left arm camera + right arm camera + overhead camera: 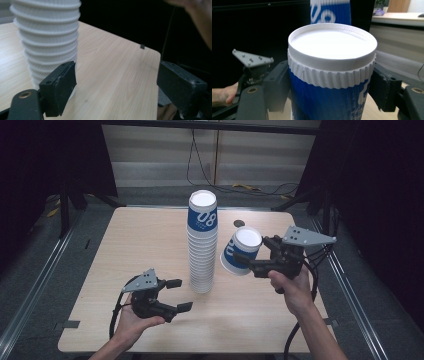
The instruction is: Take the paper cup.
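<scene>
High view: a wooden table [150,245], with a tall stack of cups [202,245] standing upright near its middle, white ribbed rims below and a blue printed cup on top. To the right of the stack, a single blue and white cup [241,251] held off the table, tilted, white end facing up toward the camera. Clamped from the side by the right gripper [250,260], carried in the right hand [292,287] with its grey three-cornered plate on top. Near the table's front edge, the left gripper [179,295] in the left hand [131,317], jaws spread apart with nothing between them, just left of the stack's foot.

Left gripper view: two black jaws wide apart over bare tabletop [112,70]. Stack's ribbed lower part [47,37] just behind the left-hand jaw; touching or not, hard to tell from here.

Right gripper view: cup [332,75] upright between both jaws, pads pressed against its blue wall below the ribbed white band. Blurred blue top of the stack [329,11] behind it. Farther off at left, the other gripper's grey plate and fingers [227,95].
</scene>
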